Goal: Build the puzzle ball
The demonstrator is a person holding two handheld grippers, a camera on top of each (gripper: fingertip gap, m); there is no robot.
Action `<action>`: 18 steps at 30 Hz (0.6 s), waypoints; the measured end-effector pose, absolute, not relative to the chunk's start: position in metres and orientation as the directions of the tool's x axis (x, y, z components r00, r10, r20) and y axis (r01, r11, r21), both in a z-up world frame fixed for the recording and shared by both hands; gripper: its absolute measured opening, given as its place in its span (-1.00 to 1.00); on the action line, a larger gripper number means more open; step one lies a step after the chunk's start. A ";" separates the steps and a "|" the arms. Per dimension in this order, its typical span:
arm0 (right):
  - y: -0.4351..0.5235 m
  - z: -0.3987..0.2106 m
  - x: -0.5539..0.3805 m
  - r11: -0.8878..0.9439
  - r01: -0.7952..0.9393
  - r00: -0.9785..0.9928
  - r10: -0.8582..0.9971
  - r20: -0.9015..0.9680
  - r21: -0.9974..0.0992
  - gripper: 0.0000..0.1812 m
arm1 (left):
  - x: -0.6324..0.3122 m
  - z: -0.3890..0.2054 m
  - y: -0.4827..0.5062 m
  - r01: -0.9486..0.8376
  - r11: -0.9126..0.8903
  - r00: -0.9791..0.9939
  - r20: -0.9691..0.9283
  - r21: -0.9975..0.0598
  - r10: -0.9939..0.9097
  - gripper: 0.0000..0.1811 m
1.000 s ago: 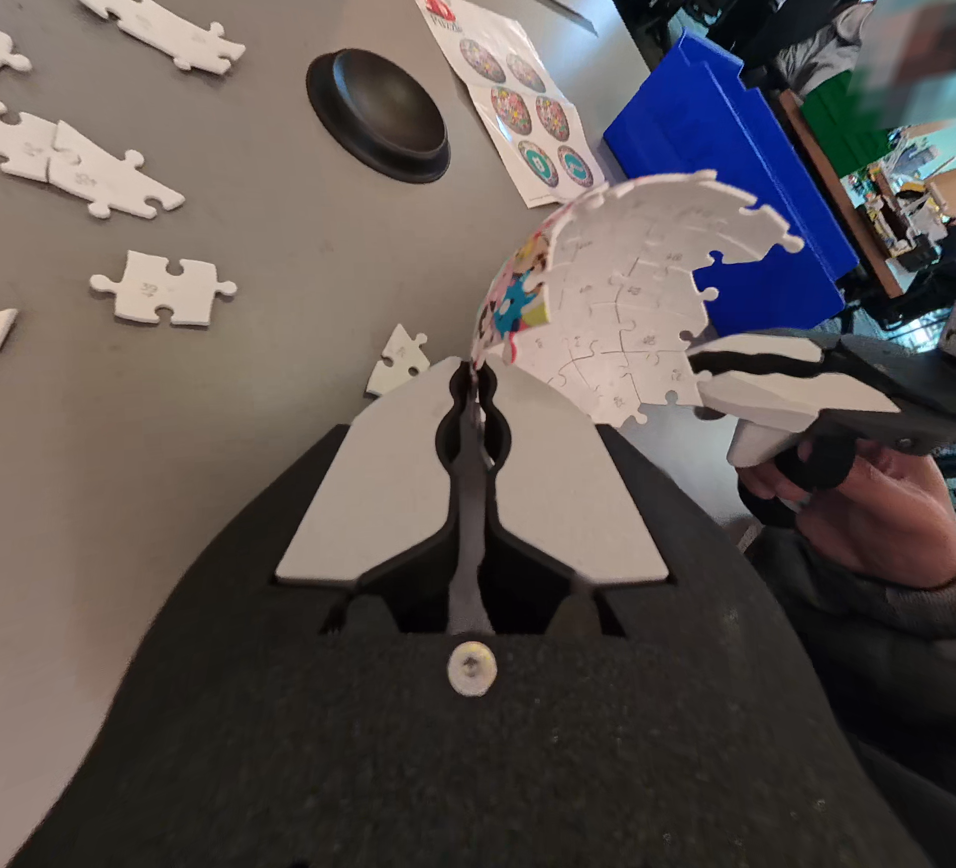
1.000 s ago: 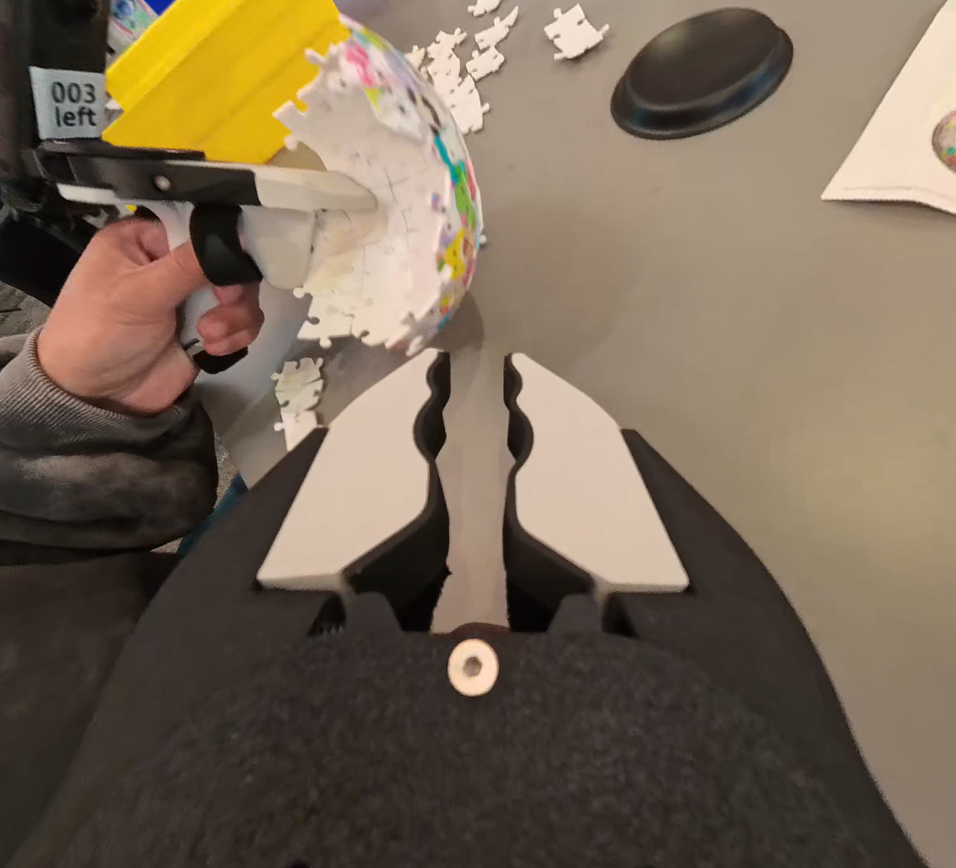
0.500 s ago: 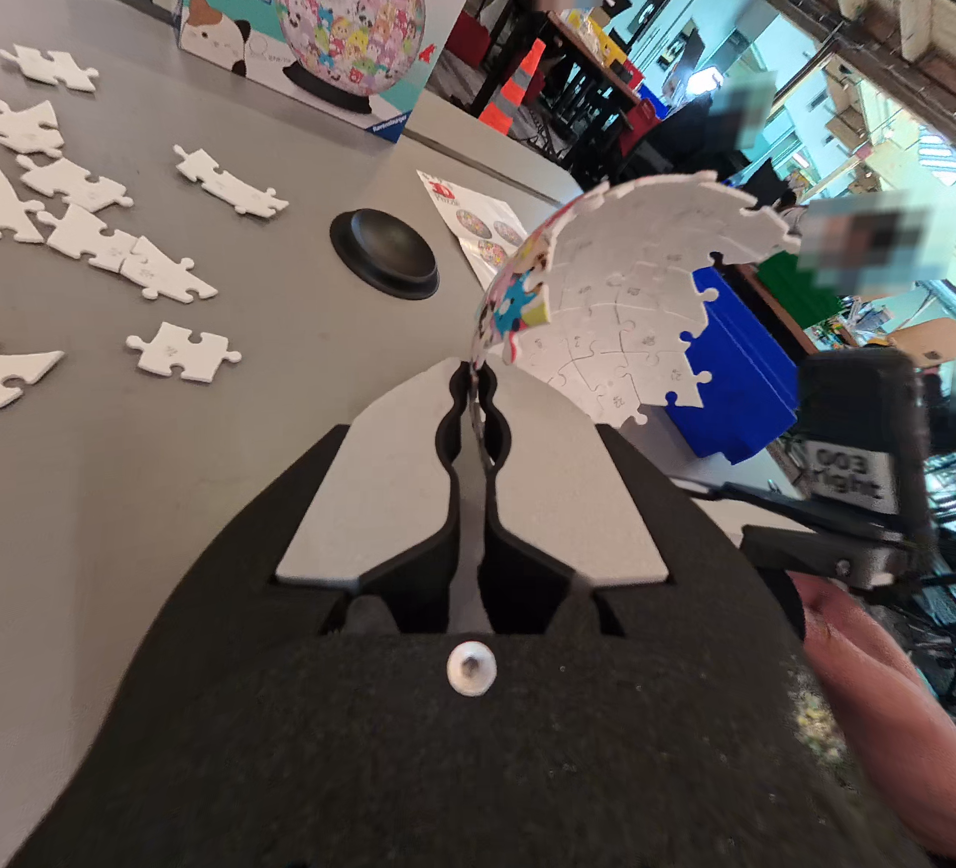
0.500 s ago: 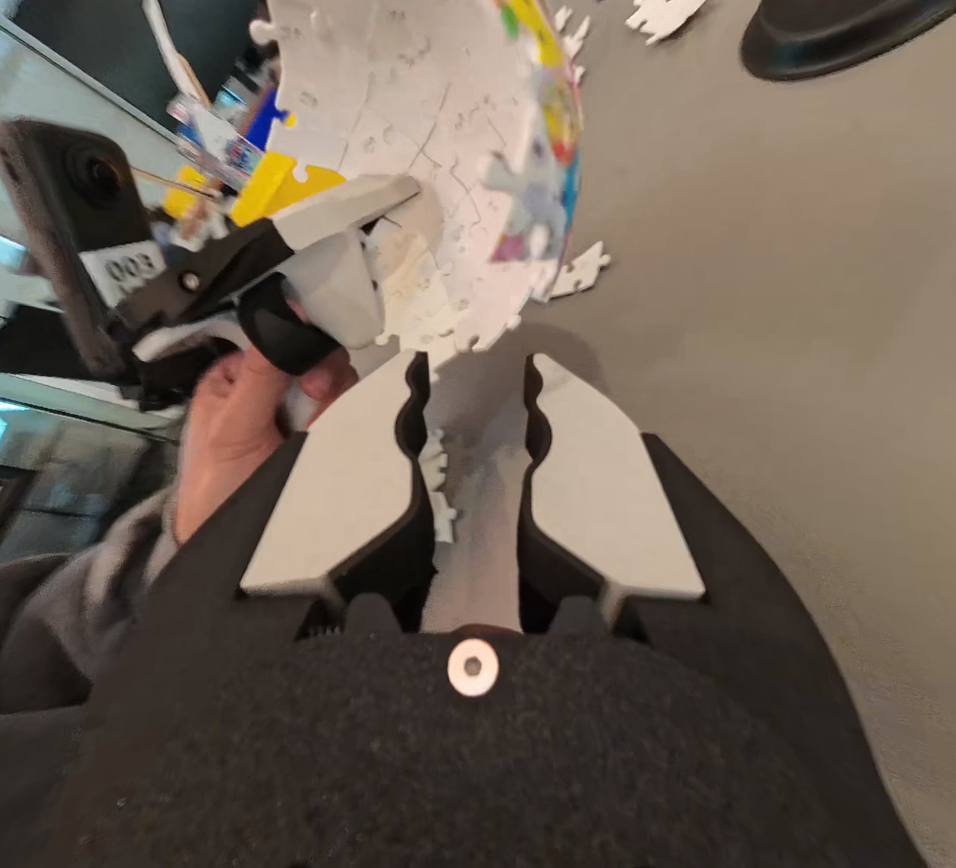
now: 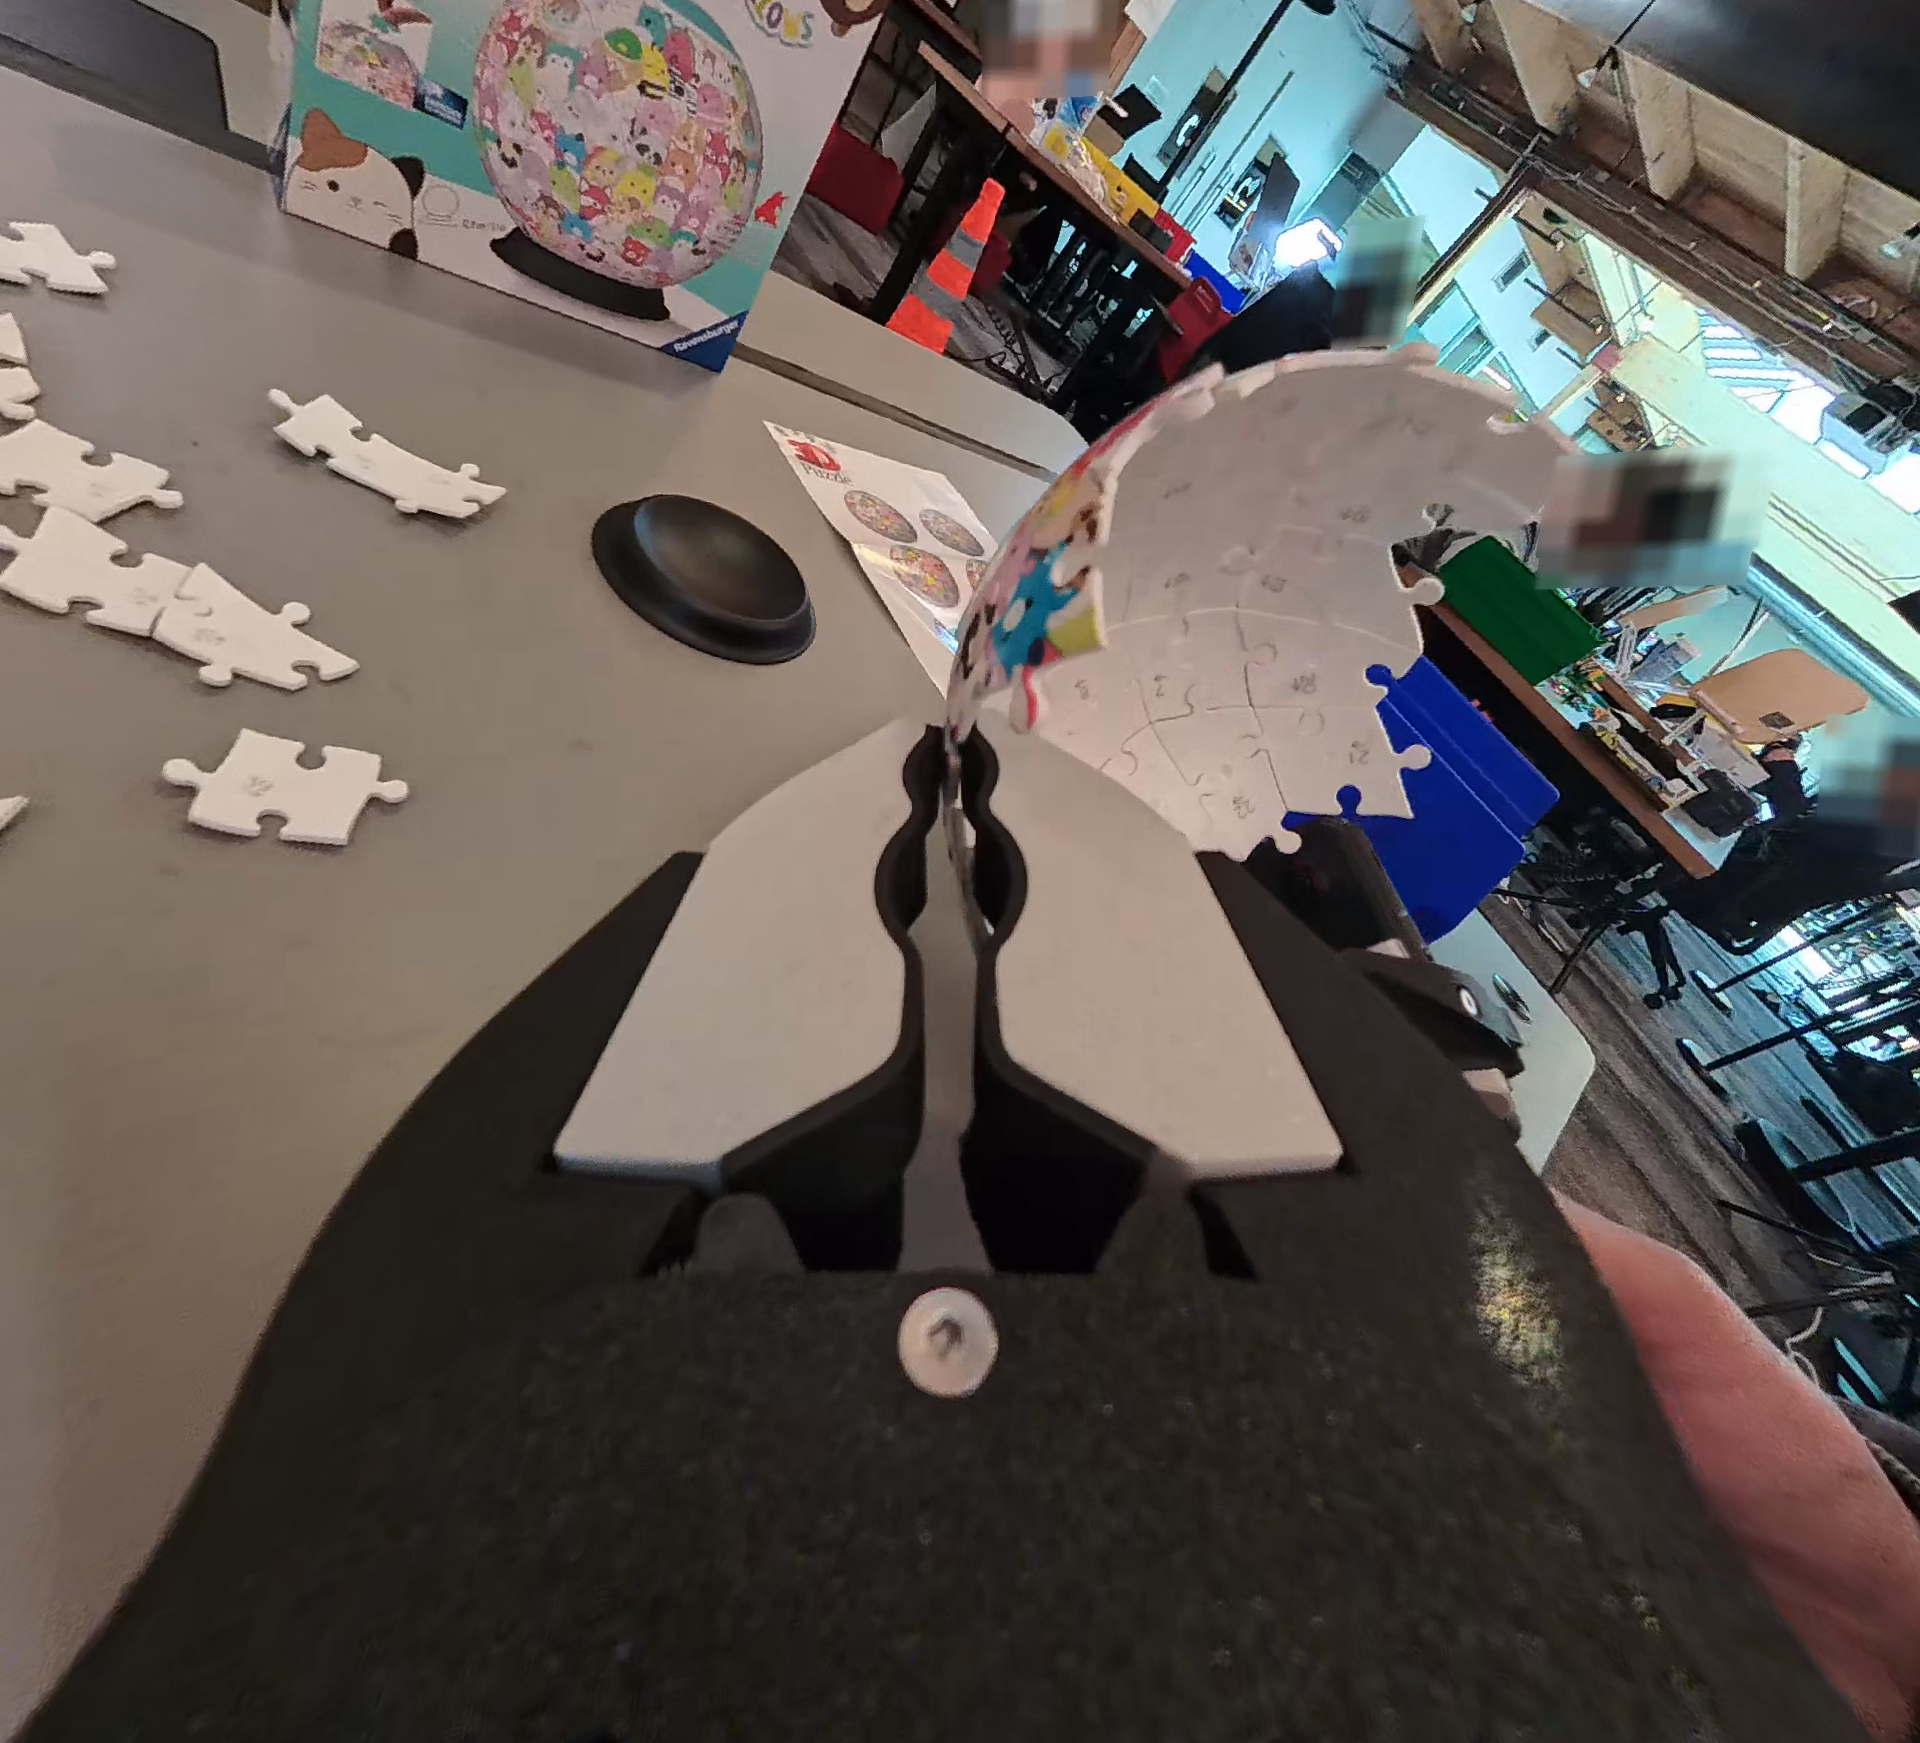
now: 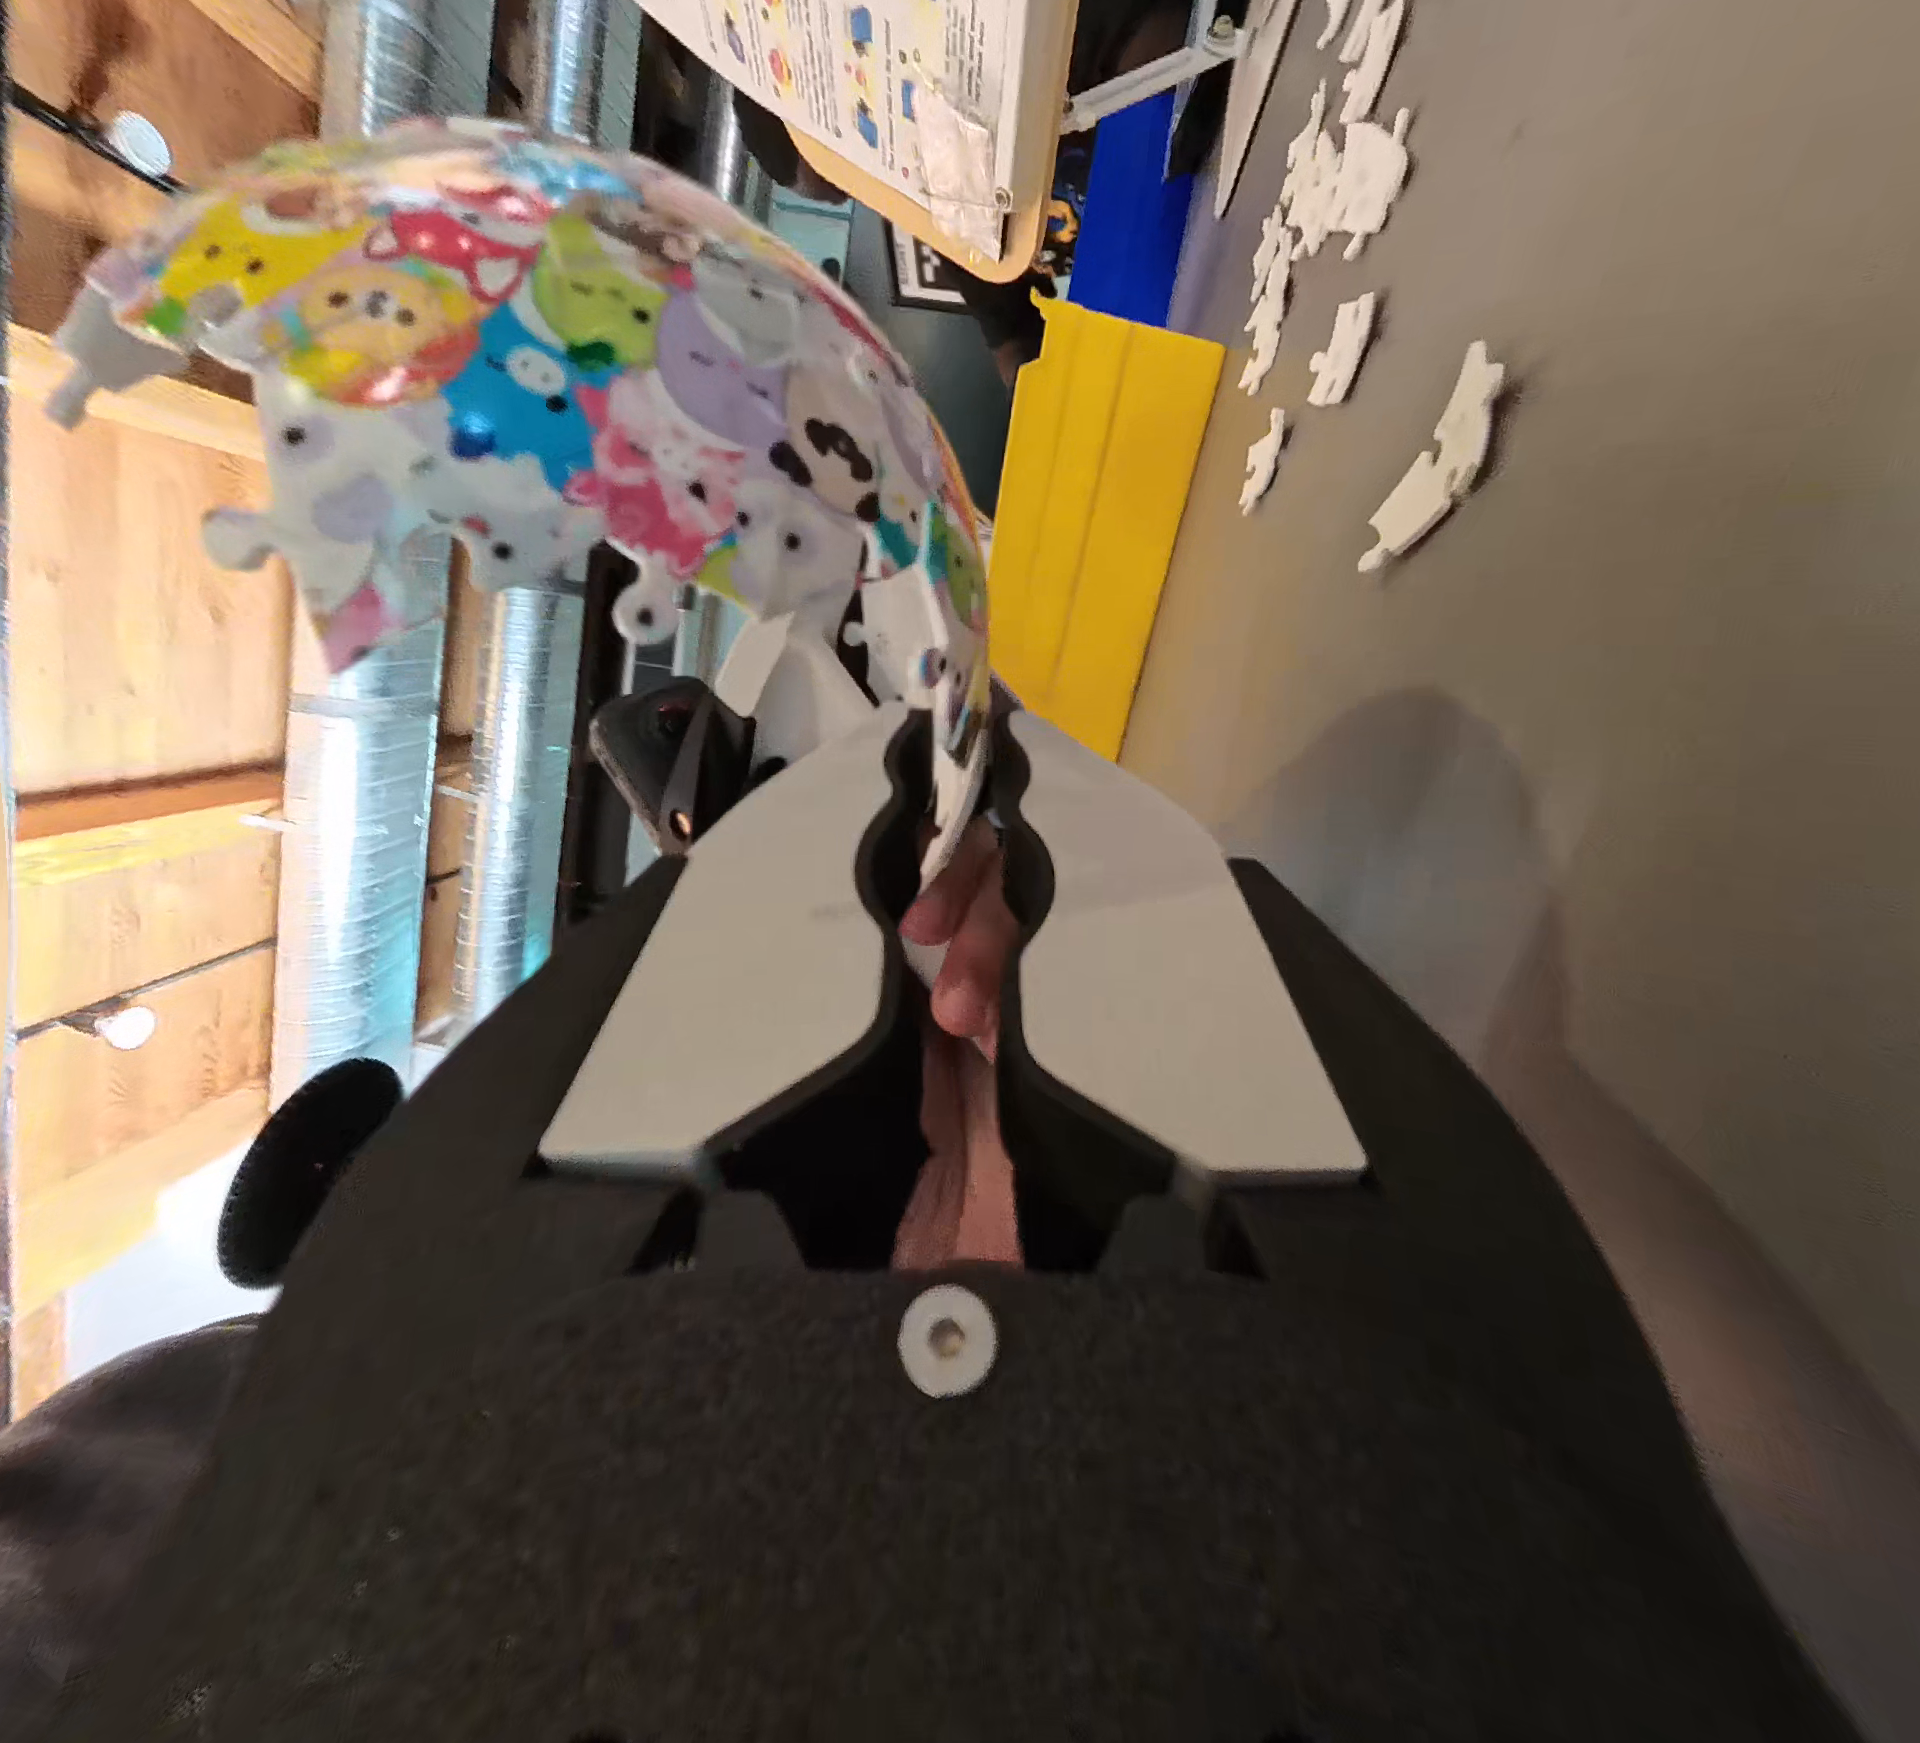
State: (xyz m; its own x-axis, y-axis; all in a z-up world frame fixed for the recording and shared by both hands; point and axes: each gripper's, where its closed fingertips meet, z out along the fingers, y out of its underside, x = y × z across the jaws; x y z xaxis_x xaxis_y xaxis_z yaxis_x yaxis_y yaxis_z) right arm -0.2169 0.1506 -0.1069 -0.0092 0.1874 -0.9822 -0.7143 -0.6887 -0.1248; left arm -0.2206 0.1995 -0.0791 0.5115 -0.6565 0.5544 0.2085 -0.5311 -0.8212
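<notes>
Hanging in the air above the tabletop [image 5: 540,862], the half-built puzzle ball [image 5: 1226,613] is pinched at its lower rim by both grippers. Your left gripper [image 5: 951,758] clamps the rim edge-on, the shell curving up and rightward from its fingers. Your right gripper [image 6: 951,758] bites the same rim alongside, printed dome bulging leftward. Loose pieces [image 5: 281,784] lie toward the tabletop's left edge, nearer your left hand; the black stand [image 5: 707,576] sits between.
</notes>
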 end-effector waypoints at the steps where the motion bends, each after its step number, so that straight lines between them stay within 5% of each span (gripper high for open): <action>1: 0.151 -0.107 -0.216 -0.689 -0.716 -0.023 0.182 -0.983 -0.111 -0.90 | -0.221 -0.079 0.200 0.207 -0.530 0.514 0.553 -0.822 -0.656 -0.97; 18: 0.150 -0.112 -0.217 -0.698 -0.712 -0.059 0.169 -0.984 -0.077 -0.95 | -0.218 -0.081 0.199 0.205 -0.529 0.511 0.551 -0.824 -0.660 -0.97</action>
State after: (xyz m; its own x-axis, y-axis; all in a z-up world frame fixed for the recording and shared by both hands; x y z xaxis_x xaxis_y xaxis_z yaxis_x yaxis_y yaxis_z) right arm -0.2172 0.1497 -0.1117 -0.0591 0.1693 -0.9838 -0.7115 -0.6984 -0.0775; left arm -0.2177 0.1991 -0.0806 0.5110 -0.6601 0.5506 0.2045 -0.5288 -0.8237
